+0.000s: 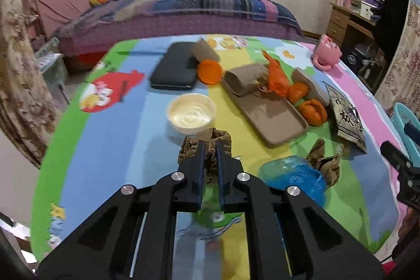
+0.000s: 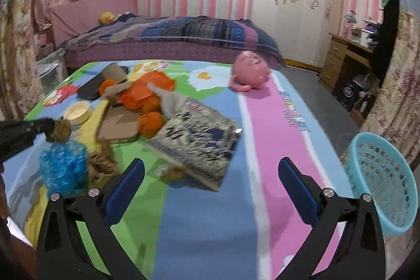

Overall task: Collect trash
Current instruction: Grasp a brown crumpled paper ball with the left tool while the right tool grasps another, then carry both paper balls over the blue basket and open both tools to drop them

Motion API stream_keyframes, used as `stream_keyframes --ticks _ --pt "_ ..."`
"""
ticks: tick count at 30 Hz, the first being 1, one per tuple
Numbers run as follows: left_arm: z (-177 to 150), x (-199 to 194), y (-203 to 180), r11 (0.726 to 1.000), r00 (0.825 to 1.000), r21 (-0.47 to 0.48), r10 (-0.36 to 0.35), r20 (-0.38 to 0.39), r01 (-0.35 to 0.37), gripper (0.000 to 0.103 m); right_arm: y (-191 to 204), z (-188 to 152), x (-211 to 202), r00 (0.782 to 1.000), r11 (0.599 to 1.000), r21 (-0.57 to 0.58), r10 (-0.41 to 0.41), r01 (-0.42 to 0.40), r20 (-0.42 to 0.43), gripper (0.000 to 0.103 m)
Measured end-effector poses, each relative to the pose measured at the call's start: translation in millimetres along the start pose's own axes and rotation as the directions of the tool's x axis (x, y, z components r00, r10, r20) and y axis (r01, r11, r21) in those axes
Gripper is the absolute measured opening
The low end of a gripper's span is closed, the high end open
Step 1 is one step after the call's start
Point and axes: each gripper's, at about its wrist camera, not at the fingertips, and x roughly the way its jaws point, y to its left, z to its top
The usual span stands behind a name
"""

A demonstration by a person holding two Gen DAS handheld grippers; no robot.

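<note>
The left gripper (image 1: 210,148) has its jaws pinching a crumpled wad of brown paper (image 1: 207,142), which sits on the cartoon-printed cloth of the worktop (image 1: 110,148) just in front of a cream-coloured bowl (image 1: 191,113). The right gripper (image 2: 210,175) hovers over the blue and pink stripes of the cloth with its jaws spread wide and nothing between them. To the right of the held wad lie a crinkled blue plastic bag (image 1: 291,175) and, touching it, a second crumpled brown paper piece (image 1: 325,162). Beyond them a black-and-white patterned packet (image 2: 197,143) rests tilted near the worktop's right side. Farther back are a flat brown cardboard tray (image 1: 273,120), oranges (image 1: 313,112) beside it, an orange plastic bag (image 1: 275,78) and a black case (image 1: 176,67). A pink mug (image 2: 249,70) lies on its side at the far edge. A light blue plastic basket (image 2: 383,180) stands beside the worktop's right edge. Behind everything is a bed (image 2: 168,41).
</note>
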Motion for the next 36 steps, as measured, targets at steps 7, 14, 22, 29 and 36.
stream_keyframes --ticks 7,14,22,29,36 --pt "-3.1 -20.3 19.8 0.999 1.000 -0.039 0.015 0.024 -0.014 0.007 33.0 -8.6 3.1 0.995 0.995 -0.038 0.092 -0.093 -0.043 0.099" --pt "-3.6 -26.4 21.9 0.999 0.999 -0.032 0.029 0.040 -0.028 0.007 65.9 -7.6 18.8 0.982 0.981 -0.092 0.163 -0.172 -0.091 0.081" --pt "-3.8 -26.5 27.2 0.998 0.999 -0.051 0.027 0.039 -0.025 0.007 88.3 -4.5 40.6 0.942 0.945 -0.101 0.293 -0.311 -0.161 0.038" --pt "-4.2 -27.7 24.4 0.999 0.998 -0.050 0.022 0.057 -0.019 0.007 58.6 5.8 16.2 0.963 0.961 -0.086 0.255 -0.262 -0.083 0.038" --pt "2.4 -43.8 2.2 1.000 0.994 -0.019 0.001 0.112 0.001 0.007 -11.2 15.1 -31.2 0.993 0.992 -0.060 0.117 -0.115 0.025 0.038"
